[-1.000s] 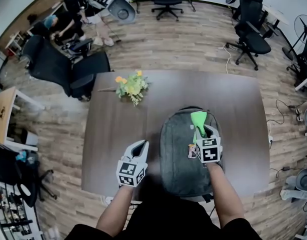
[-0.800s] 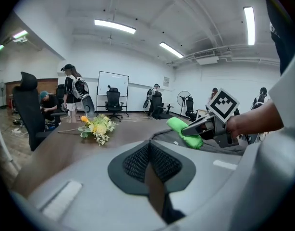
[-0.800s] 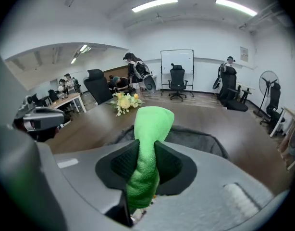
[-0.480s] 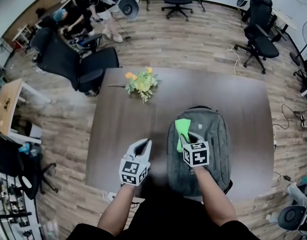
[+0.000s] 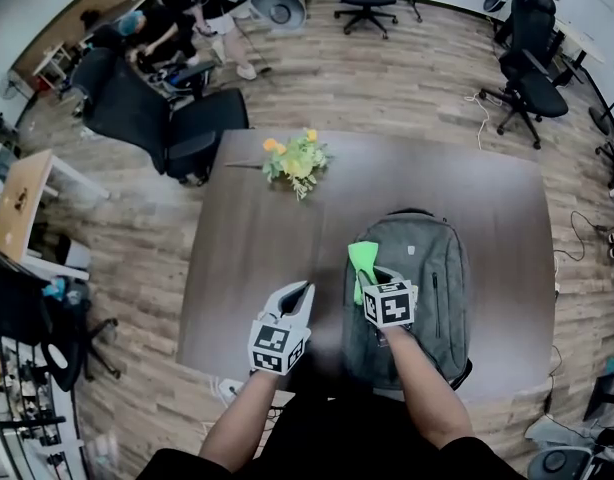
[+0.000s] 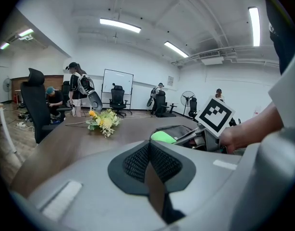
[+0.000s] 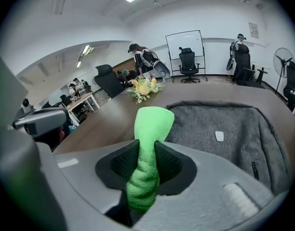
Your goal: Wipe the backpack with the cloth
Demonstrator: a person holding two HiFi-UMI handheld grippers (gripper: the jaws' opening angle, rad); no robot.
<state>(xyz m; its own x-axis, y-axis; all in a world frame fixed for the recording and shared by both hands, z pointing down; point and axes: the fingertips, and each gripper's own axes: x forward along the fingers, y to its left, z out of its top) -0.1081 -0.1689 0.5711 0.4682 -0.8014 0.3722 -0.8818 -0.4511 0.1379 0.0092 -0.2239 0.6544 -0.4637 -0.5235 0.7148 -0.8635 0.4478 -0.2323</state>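
A grey backpack (image 5: 427, 278) lies flat on the dark brown table (image 5: 247, 238), and it fills the right half of the right gripper view (image 7: 229, 129). My right gripper (image 5: 369, 276) is shut on a bright green cloth (image 5: 362, 260) that sticks out past the jaws (image 7: 150, 134) over the backpack's left side. My left gripper (image 5: 299, 298) hovers over the table's near edge, left of the backpack, shut with nothing between its jaws (image 6: 148, 162).
A bunch of yellow flowers (image 5: 295, 163) lies on the table's far left part. Black office chairs (image 5: 157, 118) stand around the table on the wooden floor. People stand at the back left.
My right gripper has carried the green cloth leftward across the backpack, from its right side to its left side. The left gripper has held its place.
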